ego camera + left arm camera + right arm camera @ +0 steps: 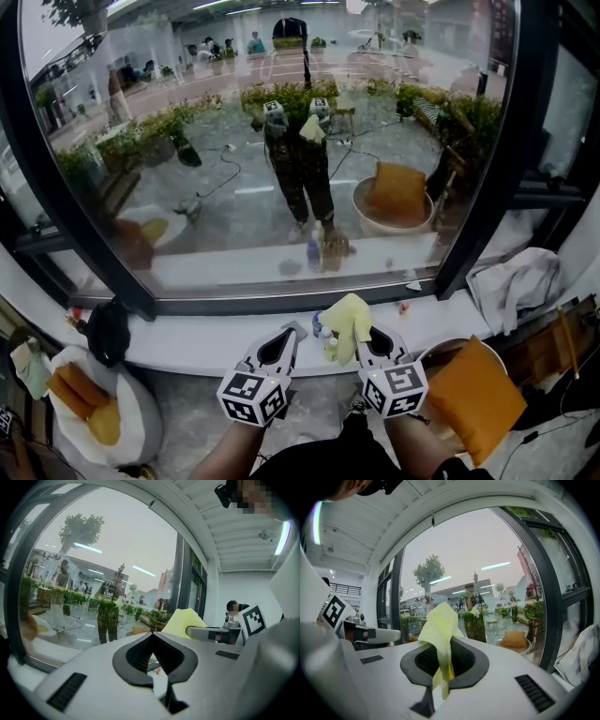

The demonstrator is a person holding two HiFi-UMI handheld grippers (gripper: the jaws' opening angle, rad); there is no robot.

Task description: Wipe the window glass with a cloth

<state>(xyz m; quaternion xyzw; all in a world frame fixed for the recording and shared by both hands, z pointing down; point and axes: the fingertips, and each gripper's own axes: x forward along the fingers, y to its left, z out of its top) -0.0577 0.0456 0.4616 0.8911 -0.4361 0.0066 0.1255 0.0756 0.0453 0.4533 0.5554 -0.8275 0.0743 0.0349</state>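
Note:
A large window pane (272,141) in a dark frame fills the head view, with the white sill (206,333) below it. My right gripper (364,330) is shut on a yellow cloth (349,319), which sticks up out of its jaws (439,625) and stands a little short of the glass. My left gripper (290,335) hangs beside it over the sill, jaws closed with nothing between them (152,656). The yellow cloth (185,620) shows at the right of the left gripper view. Both grippers mirror faintly in the glass.
A small spray bottle (322,328) stands on the sill between the grippers. A white rag (516,281) lies on the sill at right. An orange cushion (473,394) sits low right, a beanbag with cushions (89,412) low left. A dark mullion (497,159) bounds the pane's right.

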